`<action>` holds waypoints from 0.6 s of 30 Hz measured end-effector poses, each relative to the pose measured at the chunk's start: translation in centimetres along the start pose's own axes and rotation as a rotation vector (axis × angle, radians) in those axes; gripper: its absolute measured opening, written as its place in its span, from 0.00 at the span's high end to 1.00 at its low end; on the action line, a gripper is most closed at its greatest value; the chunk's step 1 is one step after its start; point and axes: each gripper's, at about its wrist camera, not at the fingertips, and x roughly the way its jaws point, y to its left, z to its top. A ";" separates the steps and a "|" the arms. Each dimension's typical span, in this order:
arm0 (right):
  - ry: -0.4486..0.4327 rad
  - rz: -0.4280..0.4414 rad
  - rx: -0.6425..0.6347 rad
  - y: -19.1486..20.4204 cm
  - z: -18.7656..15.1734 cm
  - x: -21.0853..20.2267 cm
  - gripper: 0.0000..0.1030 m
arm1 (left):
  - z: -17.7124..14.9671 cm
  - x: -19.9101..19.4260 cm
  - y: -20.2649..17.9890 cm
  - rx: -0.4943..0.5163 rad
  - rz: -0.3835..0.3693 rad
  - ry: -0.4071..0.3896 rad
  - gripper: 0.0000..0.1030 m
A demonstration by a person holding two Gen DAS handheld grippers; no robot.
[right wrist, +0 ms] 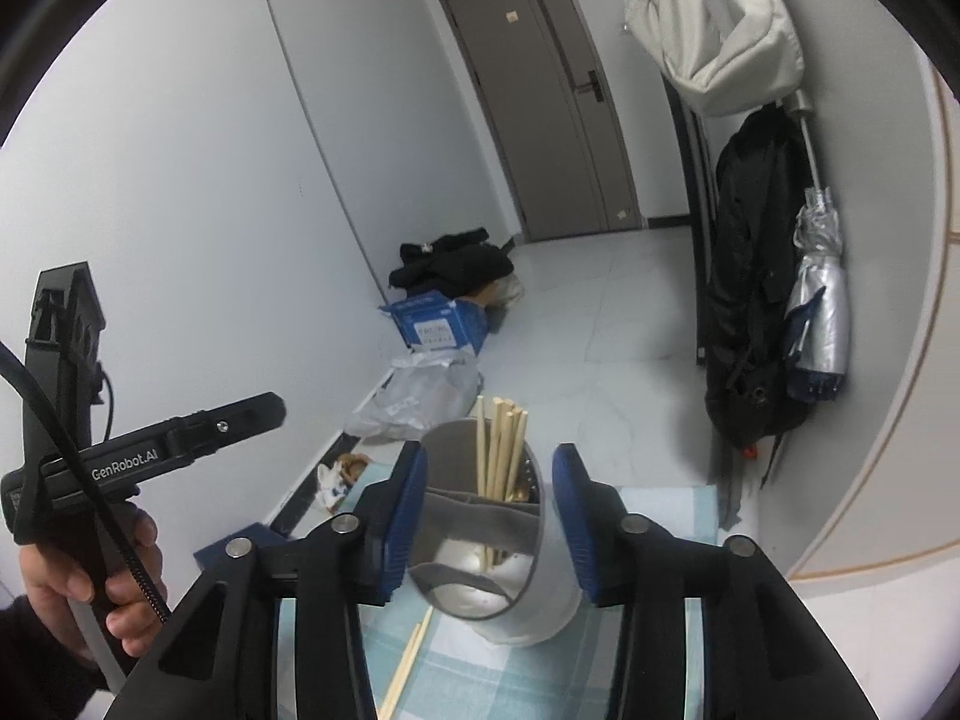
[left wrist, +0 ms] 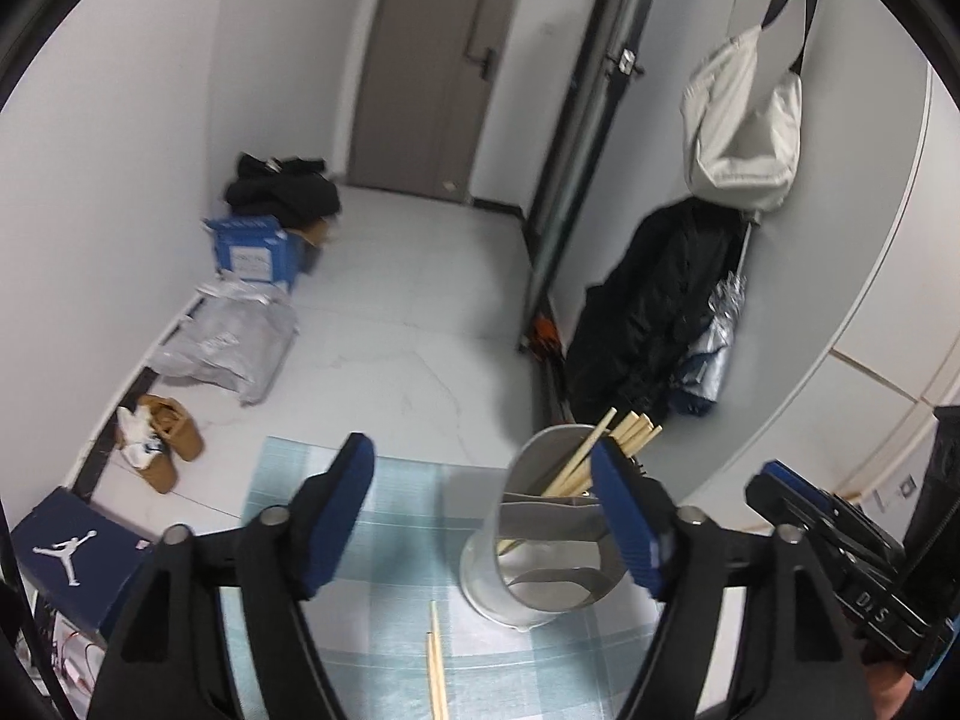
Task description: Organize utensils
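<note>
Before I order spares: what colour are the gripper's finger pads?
Blue pads, clearest in the right wrist view.

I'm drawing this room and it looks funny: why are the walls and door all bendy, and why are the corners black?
In both wrist views a fisheye lens bows straight lines, so the door curves and the dark corners are the lens rim. In the left wrist view the metal holder shows soft glare inside. In the right wrist view the chopsticks look sharp, with little blur.

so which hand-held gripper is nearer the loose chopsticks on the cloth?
Left. The left hand-held gripper hangs open right above the loose chopsticks; the right hand-held gripper is open around the metal holder, chopsticks off to its left.
</note>
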 end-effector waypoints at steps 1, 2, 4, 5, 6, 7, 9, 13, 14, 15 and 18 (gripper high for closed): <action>-0.007 0.001 -0.002 0.3 -0.1 -0.5 0.56 | -0.1 -0.4 0.0 -0.003 0.010 -0.014 0.25; -0.016 0.001 -0.006 0.6 -0.3 -1.0 0.53 | -0.2 -0.8 -0.1 -0.004 0.016 -0.027 0.22; -0.033 0.003 -0.015 1.2 -0.7 -1.9 0.51 | -0.6 -1.9 -0.6 0.005 0.033 -0.056 0.20; -0.038 0.004 -0.019 1.5 -0.8 -2.2 0.49 | -0.7 -2.0 -0.6 0.009 0.039 -0.066 0.18; -0.045 0.004 -0.024 1.9 -1.1 -2.7 0.46 | -0.9 -2.4 -0.7 0.012 0.043 -0.076 0.15; -0.049 0.005 -0.025 2.0 -1.3 -2.9 0.45 | -1.3 -2.9 -0.9 0.013 0.050 -0.089 0.13; -0.058 0.008 -0.026 2.6 -1.9 -3.6 0.40 | -1.8 -3.7 -0.9 0.009 0.061 -0.109 0.08; -0.083 -0.013 -0.039 3.3 -3.2 -4.8 0.31 | -2.9 -4.8 -0.8 0.019 0.076 -0.140 0.05; -0.086 -0.031 -0.044 3.4 -3.5 -5.0 0.30 | -3.2 -5.0 -0.8 0.024 0.080 -0.146 0.05; -0.083 -0.035 -0.044 3.4 -3.9 -5.1 0.30 | -3.5 -5.3 -0.8 0.027 0.084 -0.151 0.04; -0.070 -0.039 -0.017 3.0 -4.7 -5.4 0.29 | -4.4 -6.1 -0.7 0.024 0.104 -0.179 0.01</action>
